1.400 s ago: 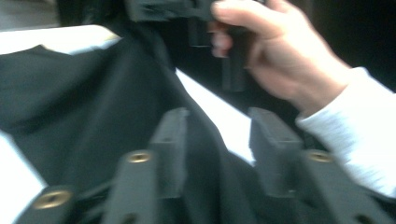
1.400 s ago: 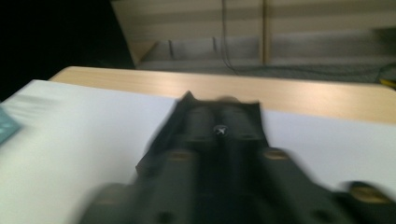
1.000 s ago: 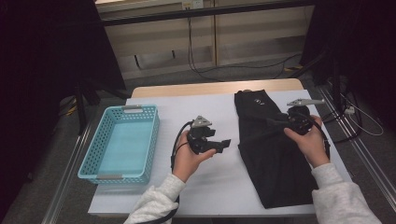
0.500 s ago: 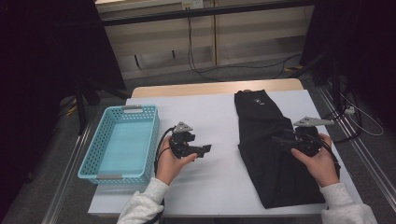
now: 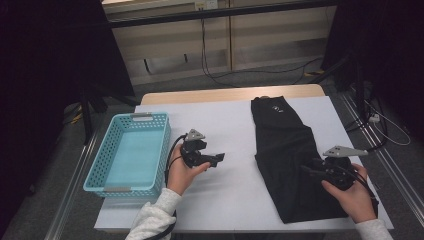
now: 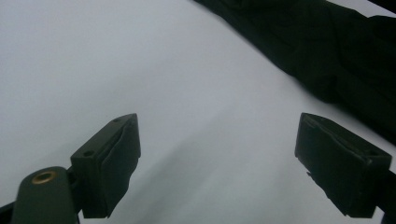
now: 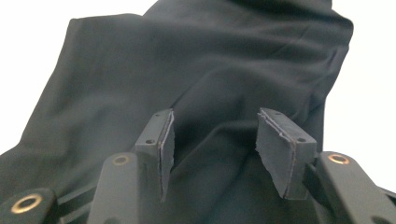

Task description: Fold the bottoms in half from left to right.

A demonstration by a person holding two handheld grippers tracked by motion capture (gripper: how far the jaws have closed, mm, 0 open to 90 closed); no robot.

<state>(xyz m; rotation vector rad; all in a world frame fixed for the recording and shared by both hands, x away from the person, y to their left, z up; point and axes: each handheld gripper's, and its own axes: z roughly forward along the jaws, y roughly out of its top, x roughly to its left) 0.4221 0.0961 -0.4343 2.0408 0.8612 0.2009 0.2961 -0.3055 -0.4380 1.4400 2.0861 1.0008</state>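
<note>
A black folded garment (image 5: 285,145) lies lengthwise on the right half of the white table (image 5: 225,117). My right gripper (image 5: 306,170) hovers low over its near end, pointing left. In the right gripper view the jaws (image 7: 215,116) stand apart above the dark cloth (image 7: 187,60); they have just been closing a little, and the pads press on nothing. My left gripper (image 5: 220,159) is held over bare table at the middle, pointing right toward the garment (image 6: 336,51). Its jaws (image 6: 217,126) have just been opening and stand wide with nothing between them.
A light blue plastic basket (image 5: 100,165) with nothing in it stands at the left of the table. Cables run over the floor beyond the far edge and off the right side. The person's sleeves come in from the bottom edge.
Both hands have drawn back toward the near edge. The left gripper shifted left, away from the garment. The right gripper slid down the garment from its middle to its near end.
</note>
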